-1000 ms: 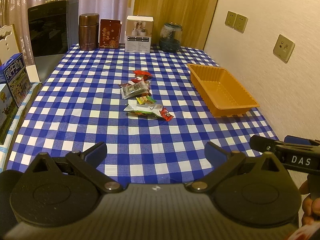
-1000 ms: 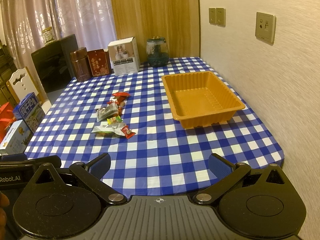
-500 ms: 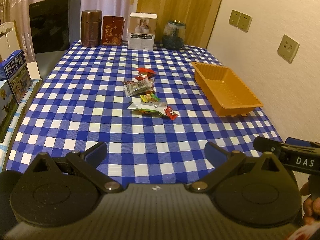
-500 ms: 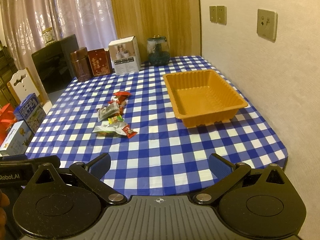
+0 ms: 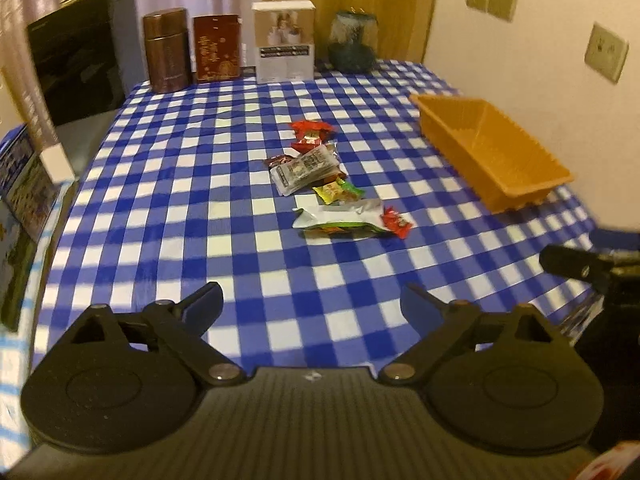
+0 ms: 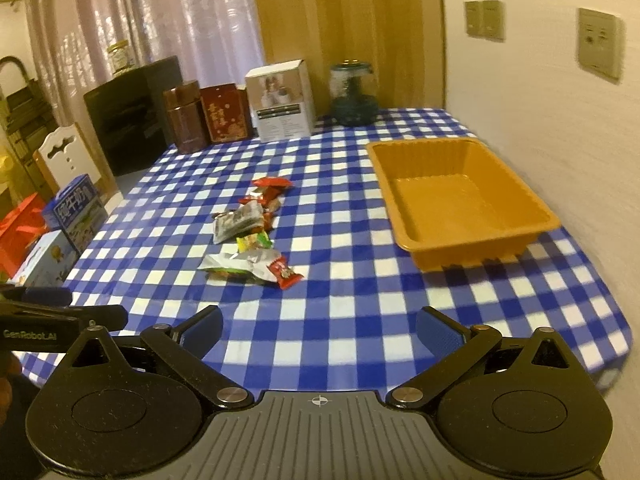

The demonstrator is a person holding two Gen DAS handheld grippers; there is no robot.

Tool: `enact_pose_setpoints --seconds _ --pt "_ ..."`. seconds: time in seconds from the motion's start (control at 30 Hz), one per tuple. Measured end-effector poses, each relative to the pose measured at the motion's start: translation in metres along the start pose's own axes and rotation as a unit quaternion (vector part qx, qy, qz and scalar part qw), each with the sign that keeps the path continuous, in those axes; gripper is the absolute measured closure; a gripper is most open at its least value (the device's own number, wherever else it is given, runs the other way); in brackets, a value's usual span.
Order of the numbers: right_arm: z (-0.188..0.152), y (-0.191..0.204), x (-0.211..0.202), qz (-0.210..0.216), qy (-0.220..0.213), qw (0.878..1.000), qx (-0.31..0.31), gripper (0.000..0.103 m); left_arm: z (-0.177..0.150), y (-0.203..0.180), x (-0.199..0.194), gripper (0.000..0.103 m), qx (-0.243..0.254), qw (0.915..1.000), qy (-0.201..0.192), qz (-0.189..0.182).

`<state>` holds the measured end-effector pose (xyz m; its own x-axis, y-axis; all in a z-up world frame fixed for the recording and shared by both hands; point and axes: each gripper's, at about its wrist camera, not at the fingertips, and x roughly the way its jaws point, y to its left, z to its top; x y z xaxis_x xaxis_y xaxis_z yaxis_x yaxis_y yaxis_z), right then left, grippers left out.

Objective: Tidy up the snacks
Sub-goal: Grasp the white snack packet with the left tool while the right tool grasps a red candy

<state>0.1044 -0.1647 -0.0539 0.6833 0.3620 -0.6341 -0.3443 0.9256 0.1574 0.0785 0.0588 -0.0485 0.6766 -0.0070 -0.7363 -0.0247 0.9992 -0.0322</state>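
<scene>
You've brought both grippers closer over the table since a second ago. Your left gripper [image 5: 310, 304] is closing with nothing between its fingers; your right gripper [image 6: 318, 330] stands apart, empty. The snacks [image 6: 252, 236] lie mid-table, left of the empty orange tray [image 6: 548, 222].

- The checked tablecloth [image 6: 360, 280], blue and white, looks like smooth cloth with a faint sheen.
- The orange tray [image 6: 536, 216] at right of frame is moulded plastic, ribbed on its walls, semi-glossy.
- The snack packets [image 6: 248, 236] at mid-frame are crinkled foil and glossy plastic wrap.
- The brown canister [image 5: 166, 56] at upper left has a polished, metallic-looking shine.
- The white box [image 5: 285, 42] looks like printed cardboard, matt.
- The jar [image 6: 354, 94] at top centre is clear glass.
- The left gripper [image 5: 310, 304], its jaws closing on nothing, is matt black plastic with textured blue pads and metal pivot pins.
- The wall [image 6: 560, 120] at right is rough, textured plaster or wallpaper.
</scene>
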Motion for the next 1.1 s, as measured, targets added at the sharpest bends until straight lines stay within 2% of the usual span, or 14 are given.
enact_pose_setpoints --seconds 0.07,0.1,0.23,0.37,0.43,0.73,0.93,1.03,1.1 --pt "0.004 0.001 0.018 0.009 0.004 1.000 -0.011 0.008 0.007 0.006 0.014 0.010 0.021 0.9998 0.003 -0.005" --pt "0.006 0.000 0.027 0.014 0.011 1.000 -0.016 0.015 0.011 0.008 0.021 0.011 0.032 0.9994 0.004 -0.008" --pt "0.011 0.001 0.062 0.029 0.018 0.999 -0.040 0.025 0.023 0.016 0.049 0.011 0.077 0.9964 -0.003 -0.033" --pt "0.017 0.002 0.097 0.044 0.030 0.996 -0.067 0.038 0.035 0.019 0.080 0.015 0.118 0.9912 0.005 -0.060" --pt "0.019 0.003 0.116 0.053 0.038 0.994 -0.082 0.048 0.040 0.018 0.094 0.018 0.145 0.9873 0.008 -0.064" --pt "0.025 0.008 0.170 0.086 0.048 0.988 -0.119 0.062 0.050 0.008 0.143 0.026 0.233 0.9670 -0.002 -0.102" --pt "0.023 0.014 0.193 0.079 0.066 0.984 -0.143 0.070 0.056 0.001 0.162 0.026 0.282 0.9521 -0.003 -0.119" --pt "0.021 0.014 0.197 0.075 0.071 0.984 -0.148 0.080 0.058 0.001 0.167 0.028 0.288 0.9495 -0.002 -0.125" --pt "0.021 0.015 0.196 0.074 0.070 0.982 -0.156 0.083 0.059 0.000 0.170 0.028 0.290 0.9468 0.000 -0.139"
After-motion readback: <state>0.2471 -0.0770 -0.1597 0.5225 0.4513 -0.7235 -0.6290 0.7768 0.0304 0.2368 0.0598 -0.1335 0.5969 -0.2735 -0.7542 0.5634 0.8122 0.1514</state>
